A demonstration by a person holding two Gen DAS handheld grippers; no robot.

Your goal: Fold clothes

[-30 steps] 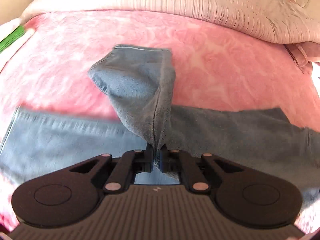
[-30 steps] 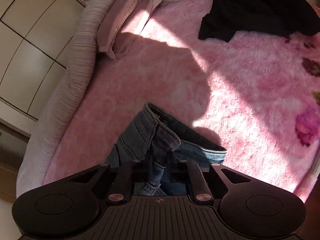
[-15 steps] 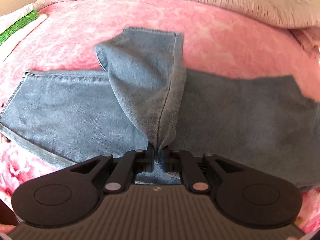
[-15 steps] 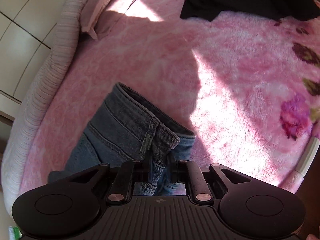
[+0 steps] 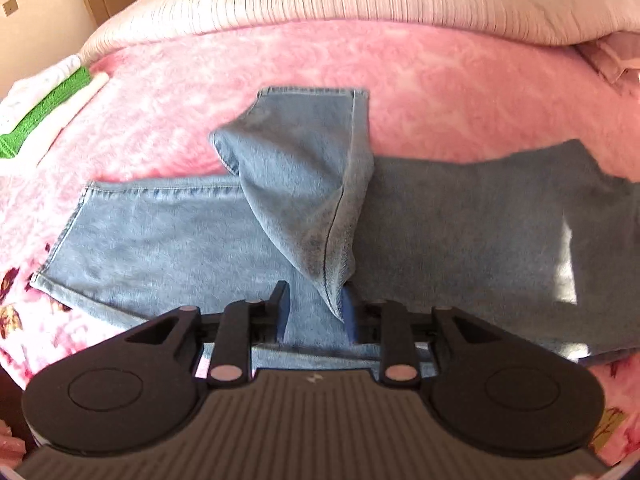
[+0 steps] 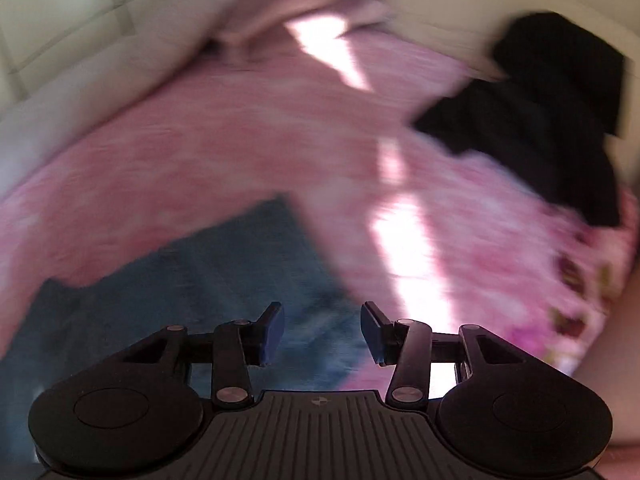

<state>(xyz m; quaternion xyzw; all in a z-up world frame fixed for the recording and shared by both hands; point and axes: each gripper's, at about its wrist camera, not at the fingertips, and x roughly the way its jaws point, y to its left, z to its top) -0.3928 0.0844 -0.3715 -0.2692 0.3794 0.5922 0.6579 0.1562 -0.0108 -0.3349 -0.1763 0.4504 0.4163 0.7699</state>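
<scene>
Light blue jeans [image 5: 480,232] lie flat across the pink blanket [image 5: 400,80] in the left wrist view. One leg end [image 5: 304,168] is doubled over them and rises from my left gripper [image 5: 315,312] toward the far side. That gripper's jaws are opening; the tip of the fold sits between them, leaning on the right finger [image 5: 351,312], with no pinch. The right wrist view is blurred. My right gripper [image 6: 322,332] is opening wide above the jeans' waist end [image 6: 192,280], with nothing between its fingers.
A ribbed pale duvet [image 5: 360,4] borders the blanket's far side. A green and white folded item [image 5: 44,112] lies at the left edge. A black garment [image 6: 540,120] lies on the blanket at the far right, and a pink cloth [image 6: 304,4] is bunched at the back.
Both grippers were shut on denim and have opened. The right one has let go of the waistband, rolled and pulled away. The jeans now lie flat.
</scene>
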